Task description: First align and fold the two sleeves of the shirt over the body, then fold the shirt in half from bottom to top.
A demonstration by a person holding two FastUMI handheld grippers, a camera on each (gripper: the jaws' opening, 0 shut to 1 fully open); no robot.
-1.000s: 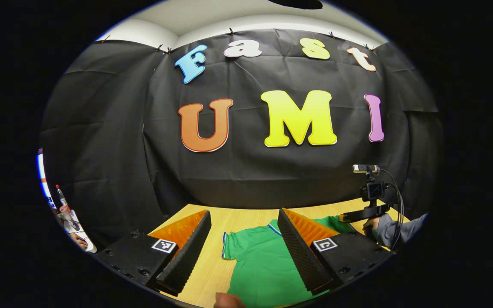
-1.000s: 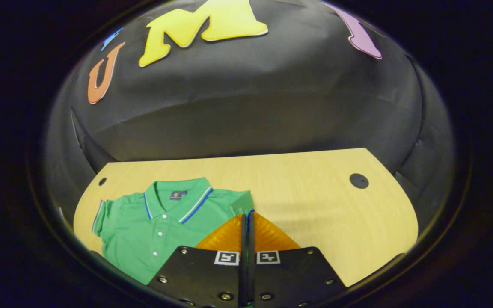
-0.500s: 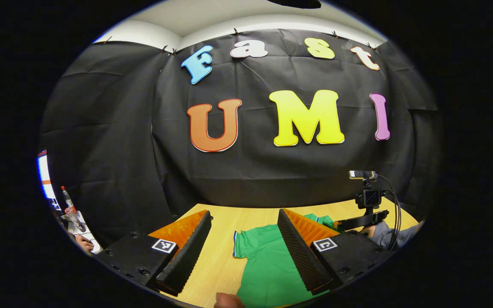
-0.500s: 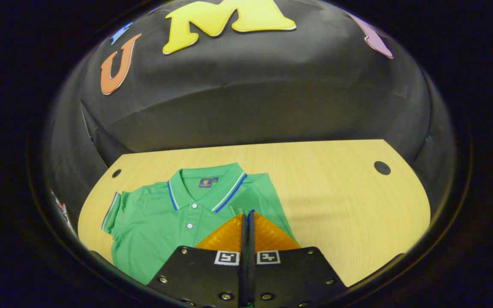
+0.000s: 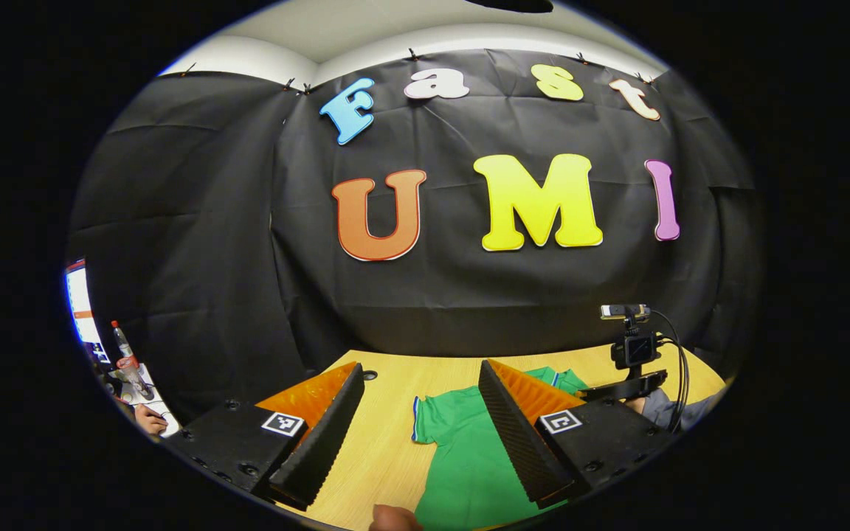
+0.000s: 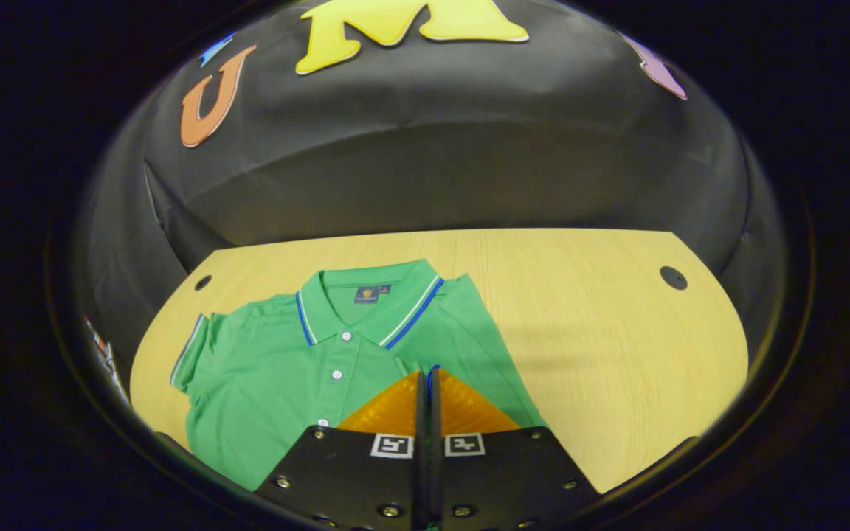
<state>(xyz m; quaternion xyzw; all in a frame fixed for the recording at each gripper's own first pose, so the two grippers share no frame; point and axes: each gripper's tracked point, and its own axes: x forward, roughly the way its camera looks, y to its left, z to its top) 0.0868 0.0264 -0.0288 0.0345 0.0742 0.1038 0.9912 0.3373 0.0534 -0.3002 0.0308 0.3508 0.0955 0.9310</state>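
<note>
- One green polo shirt point(image 6: 299, 376) lies face up on the wooden table point(image 6: 602, 354), collar toward the booth wall, filling the lower left of the right gripper view.
- Three white buttons run down its placket, and blue-and-white stripes edge the collar and the sleeve cuff.
- One sleeve point(image 6: 190, 358) lies spread out at the left of that view; the other sleeve point(image 6: 425, 366) is drawn in over the body.
- Two round holes mark the table top, one at each far corner.
- Right gripper point(image 6: 425, 372): fingers pressed together, clamped on that sleeve's striped edge, low over the shirt at bottom centre.
- Left gripper point(image 5: 417, 420): fingers wide apart, hovering level above the table with nothing between them, at the bottom of the left gripper view.
- There, the right gripper and a grey sleeve sit at lower right.
</note>
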